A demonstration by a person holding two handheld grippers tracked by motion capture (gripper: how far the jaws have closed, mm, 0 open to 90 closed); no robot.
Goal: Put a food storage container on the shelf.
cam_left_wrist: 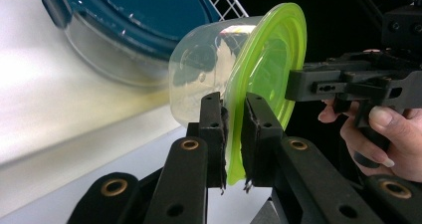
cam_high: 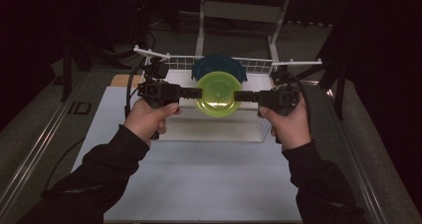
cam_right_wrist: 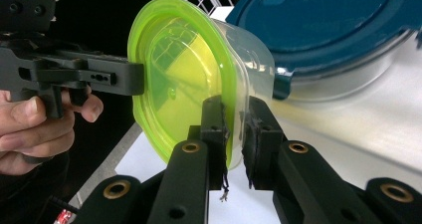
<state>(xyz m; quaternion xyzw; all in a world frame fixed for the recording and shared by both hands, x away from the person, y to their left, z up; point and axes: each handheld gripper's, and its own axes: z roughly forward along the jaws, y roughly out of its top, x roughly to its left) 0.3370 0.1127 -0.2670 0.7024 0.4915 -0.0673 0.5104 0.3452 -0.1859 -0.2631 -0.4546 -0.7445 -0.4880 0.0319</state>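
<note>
Black grippers [cam_left_wrist: 234, 134] [cam_right_wrist: 234, 134] pinch round clear tub's [cam_left_wrist: 199, 79] glossy lime lid [cam_high: 217, 92].

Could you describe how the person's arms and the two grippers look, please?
The person wears dark long sleeves. The left gripper and the right gripper are black, boxy tools with pistol-like handles. A black cable curves from the left one. Each has two flat black fingers on linked bars with brass-coloured pivot rings; the pads look frayed.

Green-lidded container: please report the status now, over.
Left gripper and right gripper both shut on green lid rim. Container held up on edge. Blue-lidded container close behind it.
</note>
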